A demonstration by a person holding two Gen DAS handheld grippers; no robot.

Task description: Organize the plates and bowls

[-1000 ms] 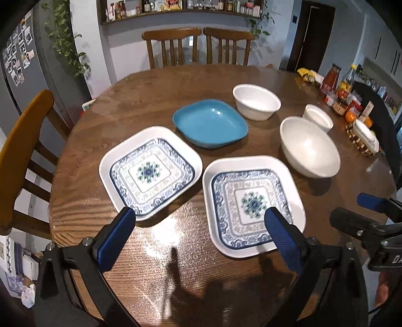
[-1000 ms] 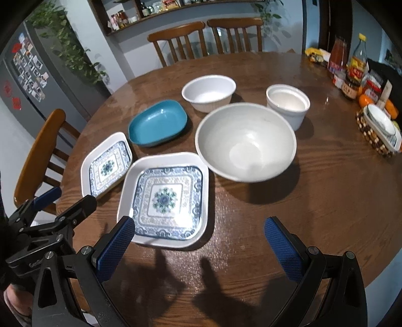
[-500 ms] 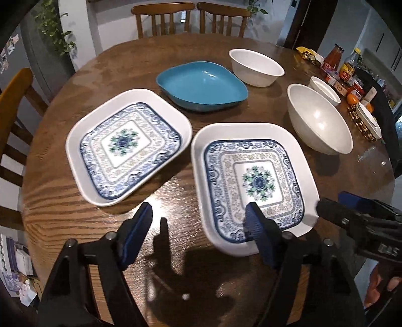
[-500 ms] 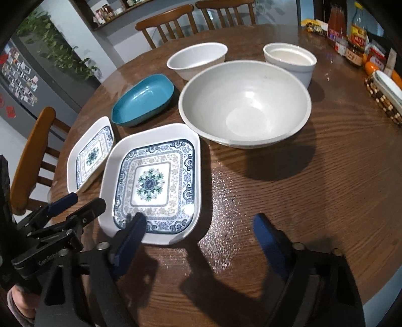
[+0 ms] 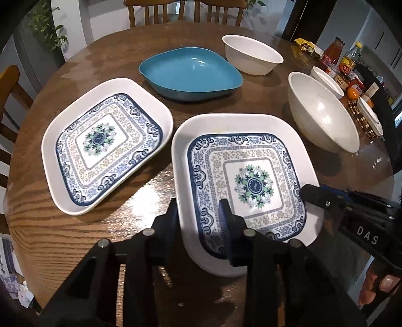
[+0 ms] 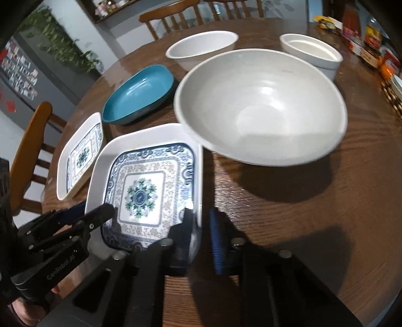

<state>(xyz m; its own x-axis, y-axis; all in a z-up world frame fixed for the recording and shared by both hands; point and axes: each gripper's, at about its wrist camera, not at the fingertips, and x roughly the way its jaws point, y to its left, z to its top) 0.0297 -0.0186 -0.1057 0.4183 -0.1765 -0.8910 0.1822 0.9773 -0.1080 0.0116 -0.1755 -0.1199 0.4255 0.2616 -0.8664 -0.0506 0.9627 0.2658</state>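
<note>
Two white square plates with blue patterns lie on the round wooden table. My left gripper [image 5: 201,218] is shut on the near left rim of the nearer plate [image 5: 246,176]. My right gripper [image 6: 201,226] is shut on the same plate's [image 6: 143,191] near right rim. The second patterned plate [image 5: 103,148] lies to the left, also seen in the right wrist view [image 6: 80,156]. A blue dish [image 5: 188,71], a large white bowl [image 6: 258,105], a medium white bowl [image 5: 251,56] and a small white bowl [image 6: 311,51] stand behind.
Sauce bottles and jars [image 5: 344,65] and a small woven basket [image 5: 364,118] crowd the table's right edge. Wooden chairs [image 5: 186,10] stand at the far side and one [image 6: 30,151] at the left. The table [image 6: 301,213] shows bare wood at the near right.
Both grippers moved forward and down to the nearer patterned plate and closed on its near rim, from wide open a second ago.
</note>
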